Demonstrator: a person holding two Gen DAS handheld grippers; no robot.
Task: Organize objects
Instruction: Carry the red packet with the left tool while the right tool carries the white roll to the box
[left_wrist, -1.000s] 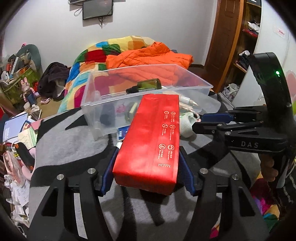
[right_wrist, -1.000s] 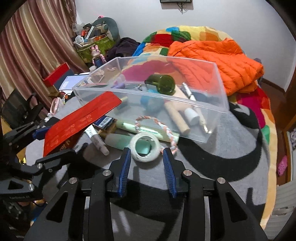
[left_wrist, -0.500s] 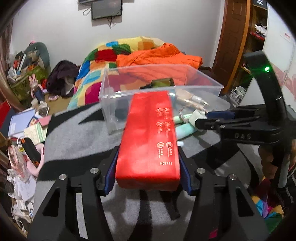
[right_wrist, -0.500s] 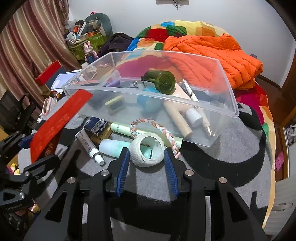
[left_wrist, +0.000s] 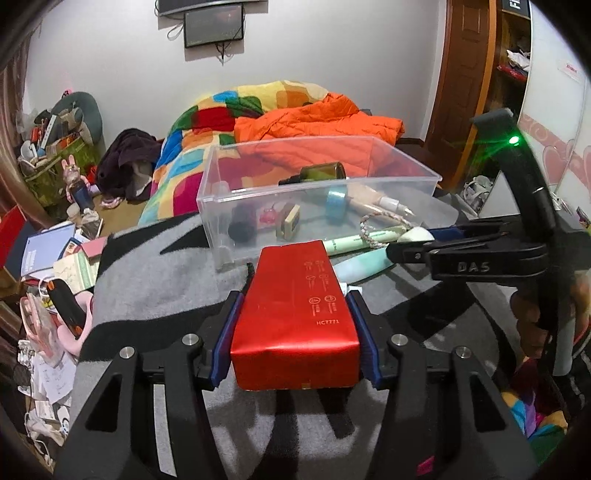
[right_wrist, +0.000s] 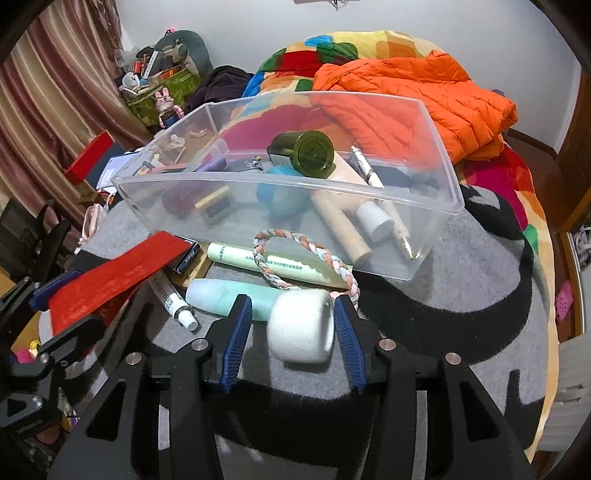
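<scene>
**A:** Bedroom clutter behind, grey-and-black blanket underfoot. From the left wrist, what's the left gripper doing?

**B:** Pinching the red box across its short width, both blue pads on its long sides; its jaws closed a little further just before. The box's long axis runs straight ahead from the claw, far end toward the clear plastic bin just beyond. I'd judge it stiff and light, the glossy wrap a bit slippery, so a grip on the flat sides suits it.

**A:** And the right wrist?

**B:** Same blanket, the bin ahead of the claw. The right gripper is spread, and its jaws have just been opening. A white yarn spool lies between them; the left pad stands clear and the right pad looks close, though contact is hard to tell. Its axis lies crosswise, from pad to pad.

**A:** How would it handle?

**B:** Soft, light, squashy, probably; take it around the wound body. A braided ring and green tube lie just beyond.
</scene>
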